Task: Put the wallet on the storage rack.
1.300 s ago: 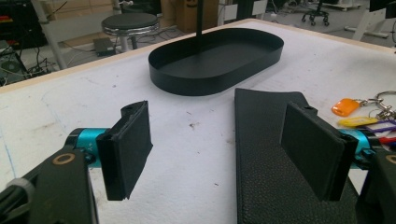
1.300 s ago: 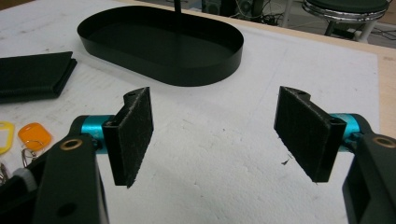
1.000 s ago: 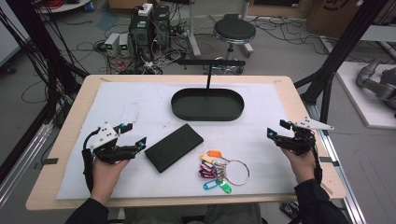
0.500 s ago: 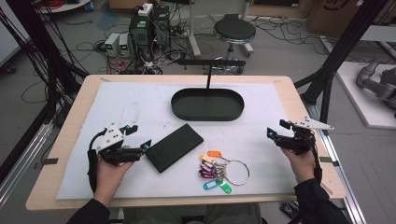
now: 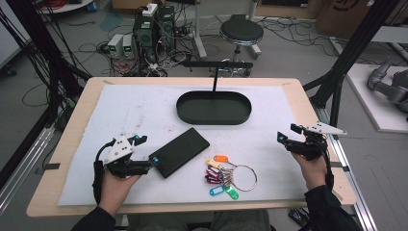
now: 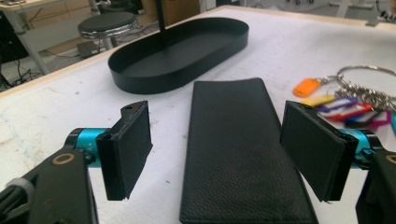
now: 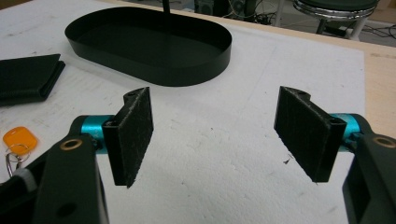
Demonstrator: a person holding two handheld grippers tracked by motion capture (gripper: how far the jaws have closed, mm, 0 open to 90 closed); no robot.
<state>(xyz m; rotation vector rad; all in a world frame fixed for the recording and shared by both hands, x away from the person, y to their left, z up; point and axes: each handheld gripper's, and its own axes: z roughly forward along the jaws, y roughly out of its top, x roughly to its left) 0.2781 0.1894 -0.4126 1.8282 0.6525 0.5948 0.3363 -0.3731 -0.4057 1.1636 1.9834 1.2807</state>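
Note:
A black leather wallet (image 5: 182,151) lies flat on the white mat, slanted toward the black oval tray (image 5: 214,107). My left gripper (image 5: 147,149) stands open at the wallet's near-left end. In the left gripper view the wallet (image 6: 243,144) runs up between the two pads, and my left gripper (image 6: 220,151) touches it with neither pad. A key ring with several coloured tags (image 5: 226,175) lies right of the wallet. My right gripper (image 5: 287,133) hovers open over bare mat at the right; my right gripper (image 7: 219,135) has nothing between its pads.
The tray's wall (image 7: 187,70) stands ahead of the right gripper, with a thin black post rising from the tray's far side. An orange tag (image 7: 18,138) and the wallet's end (image 7: 28,77) lie to its left. The mat's right edge is close to the right hand.
My left gripper has slid right across the mat to the wallet's near end. The right gripper has kept still, and both have stayed open.

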